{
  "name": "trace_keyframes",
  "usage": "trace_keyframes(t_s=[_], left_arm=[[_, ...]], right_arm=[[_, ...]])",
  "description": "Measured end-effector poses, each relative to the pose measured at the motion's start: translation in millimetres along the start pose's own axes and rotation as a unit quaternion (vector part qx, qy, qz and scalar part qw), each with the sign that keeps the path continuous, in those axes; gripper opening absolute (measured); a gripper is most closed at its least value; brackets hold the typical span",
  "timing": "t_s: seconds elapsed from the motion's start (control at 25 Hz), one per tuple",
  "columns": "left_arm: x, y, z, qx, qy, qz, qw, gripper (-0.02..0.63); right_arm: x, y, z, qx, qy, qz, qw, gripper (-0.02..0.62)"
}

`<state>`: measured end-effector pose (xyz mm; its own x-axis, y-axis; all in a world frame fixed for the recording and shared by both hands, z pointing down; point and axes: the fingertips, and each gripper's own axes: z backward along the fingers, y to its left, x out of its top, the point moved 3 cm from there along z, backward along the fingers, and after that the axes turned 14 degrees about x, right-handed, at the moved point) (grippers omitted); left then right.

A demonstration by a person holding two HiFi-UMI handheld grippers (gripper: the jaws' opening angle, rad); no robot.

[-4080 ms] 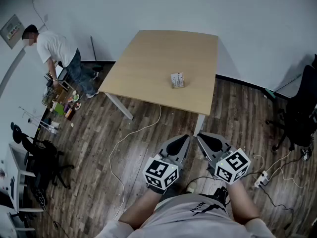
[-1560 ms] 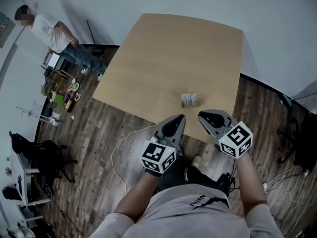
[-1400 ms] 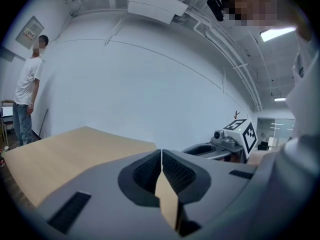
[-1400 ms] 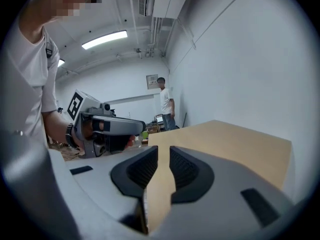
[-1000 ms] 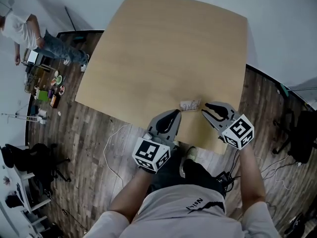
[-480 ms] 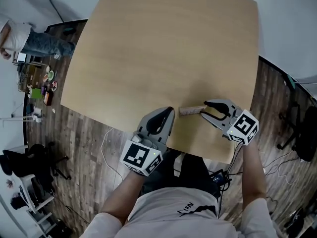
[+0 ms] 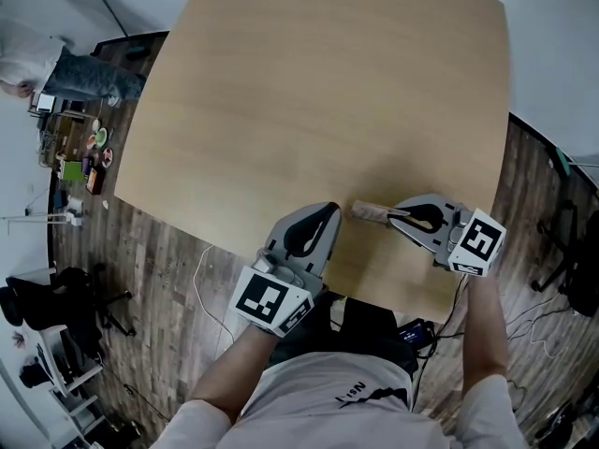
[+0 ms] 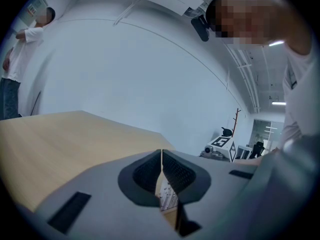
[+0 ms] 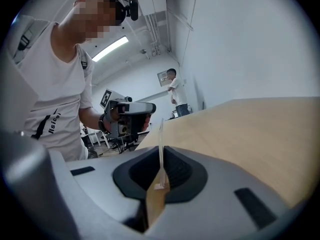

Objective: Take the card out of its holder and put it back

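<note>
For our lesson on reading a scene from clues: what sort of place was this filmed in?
Probably an office or lab workroom. It has a plain light-wood table, a black office chair on the wood-plank floor, and a loose white cable trailing across that floor.

Clear card holder [image 7: 368, 212], upright, edge-on, near table's [image 7: 309, 82] front edge, printed card [image 8: 168, 198] seemingly inside

We see a pale wooden counter [image 7: 318, 92], smooth and matt. Below the counter, the dark plank floor [image 7: 159, 279] looks grainy. On the counter, a clear glossy plastic card holder [image 7: 368, 212] carries a white paper card [image 8: 167, 200]. The left gripper [image 7: 329, 210] is matt grey plastic with black ribbed pads [image 8: 177, 174].
</note>
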<state>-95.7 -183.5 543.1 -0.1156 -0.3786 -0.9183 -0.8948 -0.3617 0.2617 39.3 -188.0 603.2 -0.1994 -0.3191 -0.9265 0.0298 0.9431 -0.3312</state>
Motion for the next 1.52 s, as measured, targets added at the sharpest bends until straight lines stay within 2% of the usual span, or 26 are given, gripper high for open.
trace_keyframes(t_s=[0.32, 0.76, 1.2, 1.52], left_arm=[[6, -8, 7, 0.000, -0.006, -0.003, 1.0000, 0.021], [46, -38, 28, -0.005, -0.007, -0.003, 1.0000, 0.021], [93, -81, 55, -0.021, -0.024, -0.009, 0.9995, 0.021], [107, -122, 81, -0.020, -0.034, -0.013, 0.9991, 0.021]], right_arm=[[13, 7, 6, -0.007, -0.008, 0.013, 1.000, 0.026], [70, 25, 30, -0.064, -0.034, 0.018, 0.997, 0.026], [138, 67, 49, -0.082, -0.047, 0.028, 0.995, 0.026], [170, 109, 72, -0.098, -0.069, 0.029, 0.992, 0.026]])
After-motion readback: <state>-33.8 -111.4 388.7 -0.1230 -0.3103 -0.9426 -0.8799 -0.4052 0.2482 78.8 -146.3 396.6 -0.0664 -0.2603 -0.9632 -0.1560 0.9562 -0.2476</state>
